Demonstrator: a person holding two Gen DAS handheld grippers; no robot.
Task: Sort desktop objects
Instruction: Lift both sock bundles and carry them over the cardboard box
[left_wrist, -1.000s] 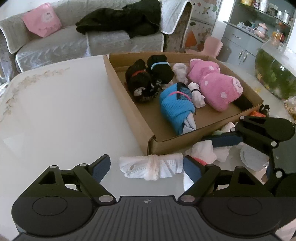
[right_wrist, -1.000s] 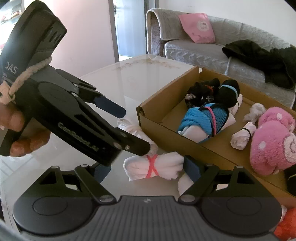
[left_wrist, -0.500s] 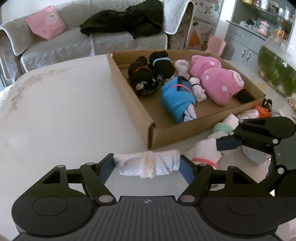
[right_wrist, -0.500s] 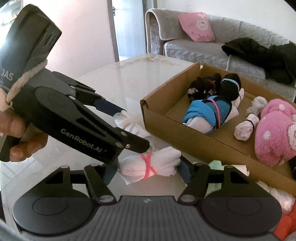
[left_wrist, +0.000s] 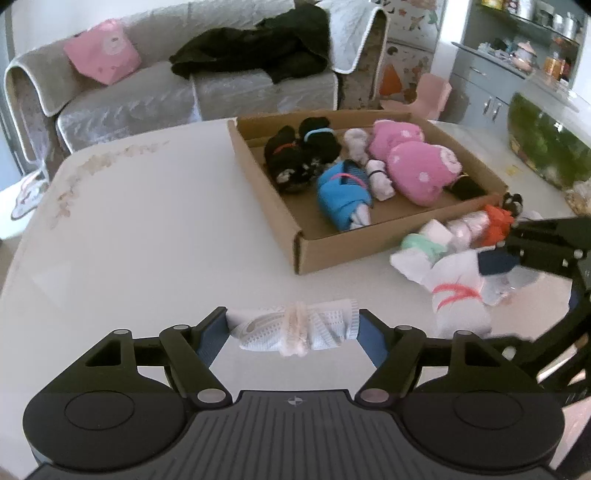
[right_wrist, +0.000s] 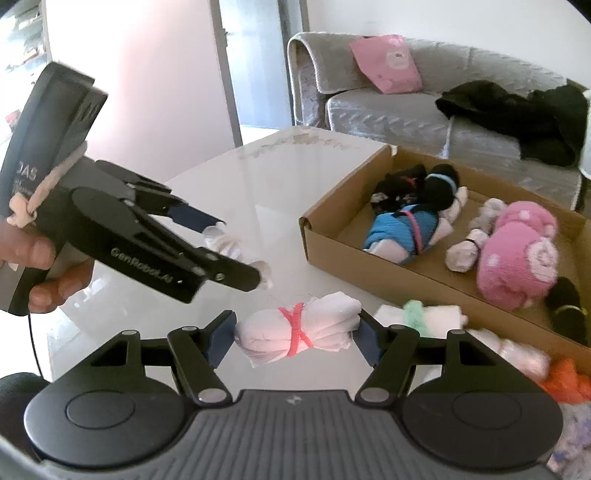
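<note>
In the left wrist view my left gripper (left_wrist: 293, 328) is shut on a white sock roll tied with a pale band (left_wrist: 321, 330), held end to end above the white table (left_wrist: 147, 240). In the right wrist view my right gripper (right_wrist: 295, 330) is shut on a white sock roll with a pink-red band (right_wrist: 325, 325), also off the table. Each gripper shows in the other's view: the right gripper (left_wrist: 480, 299) low at the right, the left gripper (right_wrist: 236, 251) at the left in a person's hand (right_wrist: 40, 254). The cardboard box (left_wrist: 332, 254) holds black, blue, pink and white rolls.
Loose rolls lie beside the box's near wall: a mint one (left_wrist: 421, 243), a pale pink one (left_wrist: 469, 225) and an orange one (left_wrist: 496, 221). A fish tank (left_wrist: 546, 147) stands at the far right. A sofa (left_wrist: 147, 99) sits beyond the table's far edge.
Both grippers closed on their white rolls and lifted them off the table. The box and the loose rolls now look farther away in both views.
</note>
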